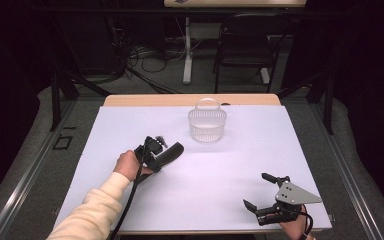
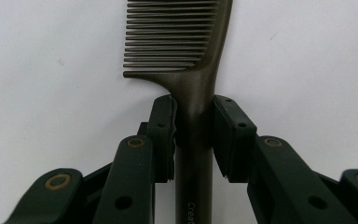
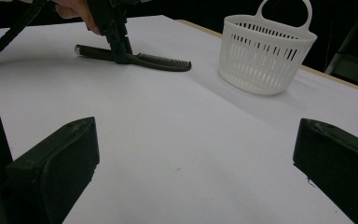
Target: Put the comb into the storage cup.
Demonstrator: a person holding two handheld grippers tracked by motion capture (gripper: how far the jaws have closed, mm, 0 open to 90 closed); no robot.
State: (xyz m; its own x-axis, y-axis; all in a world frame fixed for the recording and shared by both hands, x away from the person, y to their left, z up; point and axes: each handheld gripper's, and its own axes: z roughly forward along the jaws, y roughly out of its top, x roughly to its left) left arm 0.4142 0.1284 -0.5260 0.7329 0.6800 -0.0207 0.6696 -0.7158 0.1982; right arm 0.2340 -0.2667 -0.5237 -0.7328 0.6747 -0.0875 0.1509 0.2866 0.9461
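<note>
From the high view, a cream-sleeved forearm reaches in from the lower left, its hand (image 1: 126,165) gripping the left gripper (image 1: 156,156), which points down at the white table (image 1: 130,125) left of centre and meets a dark comb (image 1: 172,151) lying flat there. A white slatted basket (image 1: 207,125) stands upright near the far edge, well apart from the comb. At the lower right the right gripper (image 1: 260,191) sits low near the table's near edge, grey plate on top, jaws spread wide with nothing between them. In the left gripper view, the two jaws press against either side of the comb's handle (image 2: 193,140) just below the teeth, pinching it. In the right gripper view, its own jaws stand far apart over bare table; beyond, the comb (image 3: 140,59) lies on the surface with the other gripper (image 3: 120,55) clamped on it, and the basket (image 3: 263,53) stands to the right.
</note>
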